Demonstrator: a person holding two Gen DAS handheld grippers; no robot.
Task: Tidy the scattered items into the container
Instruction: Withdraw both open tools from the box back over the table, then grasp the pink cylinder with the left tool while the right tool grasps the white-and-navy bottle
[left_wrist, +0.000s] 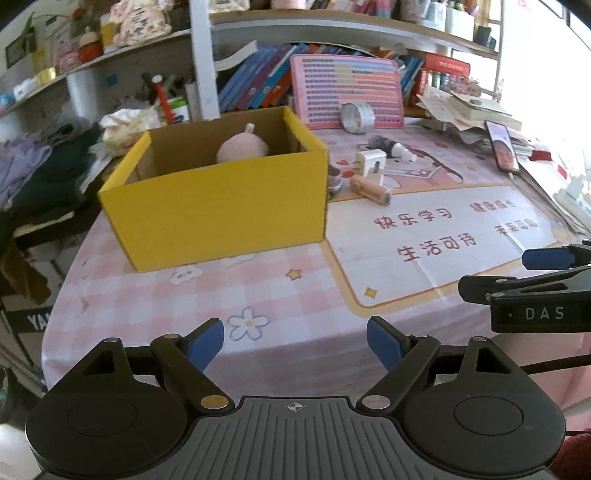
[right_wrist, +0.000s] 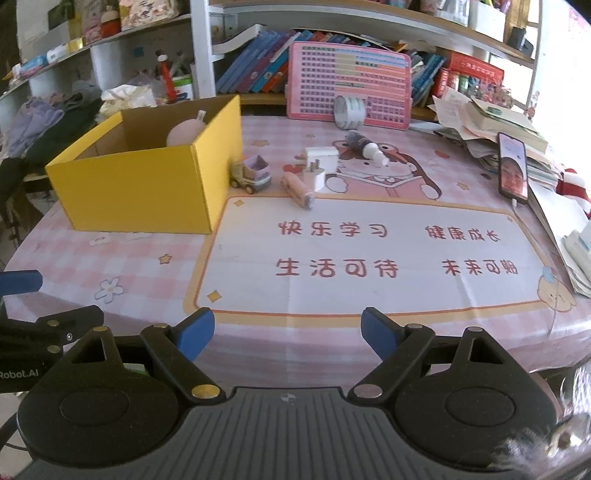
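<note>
A box (right_wrist: 140, 192) stands on the worktop (right_wrist: 332, 258), with a round item (right_wrist: 183, 133) inside it. Just right of the box sit a toy truck (right_wrist: 252, 176), a charger plug (right_wrist: 314, 176) and a small cylinder (right_wrist: 298, 190). Behind and right of the box, a tape roll (right_wrist: 349, 112) leans against a board (right_wrist: 349, 85).

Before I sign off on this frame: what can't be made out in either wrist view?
- Left wrist view: the small purple toy truck is mostly hidden behind the yellow cardboard box.
- Both views: the box's walls hide the lower part of the round pink object and the box floor.
- Both views: the tilted white plug adapter is too blurred for detail.
- Right wrist view: the left gripper is cut off by the left edge.
</note>
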